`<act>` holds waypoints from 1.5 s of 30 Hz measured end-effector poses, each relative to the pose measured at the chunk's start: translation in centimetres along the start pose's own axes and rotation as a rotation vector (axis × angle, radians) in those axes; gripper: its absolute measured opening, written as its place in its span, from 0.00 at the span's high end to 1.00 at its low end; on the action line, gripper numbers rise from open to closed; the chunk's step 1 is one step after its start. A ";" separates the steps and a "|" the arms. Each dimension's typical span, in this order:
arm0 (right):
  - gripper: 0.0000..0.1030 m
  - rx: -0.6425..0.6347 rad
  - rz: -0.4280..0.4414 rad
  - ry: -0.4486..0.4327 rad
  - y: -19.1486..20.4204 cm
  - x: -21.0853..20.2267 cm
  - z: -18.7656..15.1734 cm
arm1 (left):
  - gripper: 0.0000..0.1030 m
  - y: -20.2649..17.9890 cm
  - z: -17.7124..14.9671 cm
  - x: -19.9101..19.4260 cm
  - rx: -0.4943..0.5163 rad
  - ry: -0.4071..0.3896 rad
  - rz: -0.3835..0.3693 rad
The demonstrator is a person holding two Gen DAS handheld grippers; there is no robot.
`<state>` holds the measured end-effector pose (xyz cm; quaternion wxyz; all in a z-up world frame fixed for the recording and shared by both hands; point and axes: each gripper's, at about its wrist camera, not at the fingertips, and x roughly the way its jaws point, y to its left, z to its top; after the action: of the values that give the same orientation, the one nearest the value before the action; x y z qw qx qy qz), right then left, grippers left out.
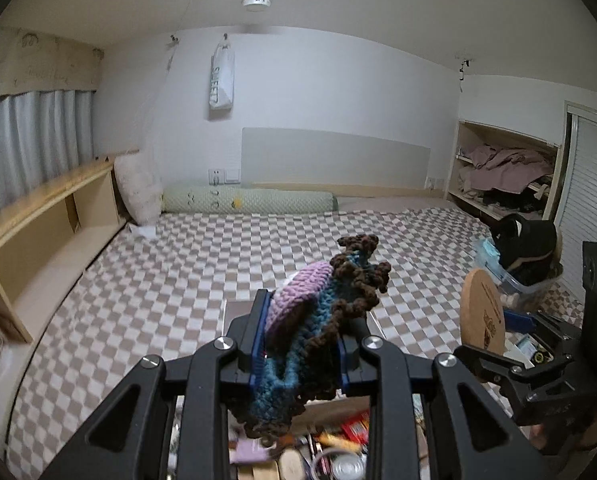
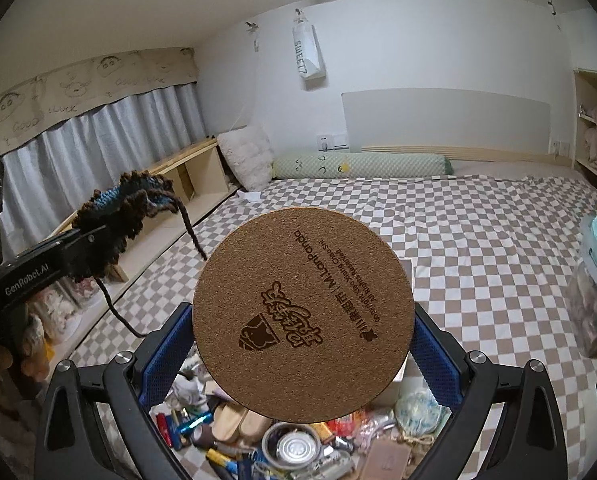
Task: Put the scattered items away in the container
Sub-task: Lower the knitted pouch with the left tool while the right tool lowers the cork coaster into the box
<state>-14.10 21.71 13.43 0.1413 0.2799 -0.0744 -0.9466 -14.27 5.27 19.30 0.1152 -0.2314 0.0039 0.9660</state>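
Note:
My left gripper is shut on a crocheted piece in purple, teal and brown yarn, which bulges up out of the jaws; the same crocheted piece shows at the left of the right wrist view, a brown cord dangling from it. A round cork coaster with printed writing stands flat toward the camera, and my right gripper is shut on its edges. That cork coaster appears edge-on at the right of the left wrist view. Beneath both grippers lies a heap of scattered small items on the checked bedspread.
A clear plastic container with a black thing in it sits on the bed at the right. A wooden shelf runs along the left side, with a white pillow and green bolster at the head. A cupboard with clothes stands at the right.

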 end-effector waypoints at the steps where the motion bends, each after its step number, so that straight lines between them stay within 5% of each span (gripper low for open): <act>1: 0.03 0.001 -0.008 0.001 -0.3 0.3 0.4 | 0.73 0.3 0.4 0.4 0.003 -0.002 0.002; 13: 0.03 -0.021 -0.068 0.041 -2.1 4.6 3.5 | 0.71 3.7 3.3 6.8 0.039 -0.011 0.013; 23: 0.03 -0.011 -0.075 0.112 -3.3 10.0 2.3 | 0.70 3.5 2.8 12.7 0.034 0.046 0.018; 45: 0.03 0.073 -0.104 0.373 -6.8 21.9 -2.7 | 0.70 5.6 -4.6 25.0 -0.016 0.329 0.069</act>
<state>-31.76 21.27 -1.46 0.0934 0.4590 -0.0667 -0.8810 -35.18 5.03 3.73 0.0778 -0.3873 0.0228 0.9184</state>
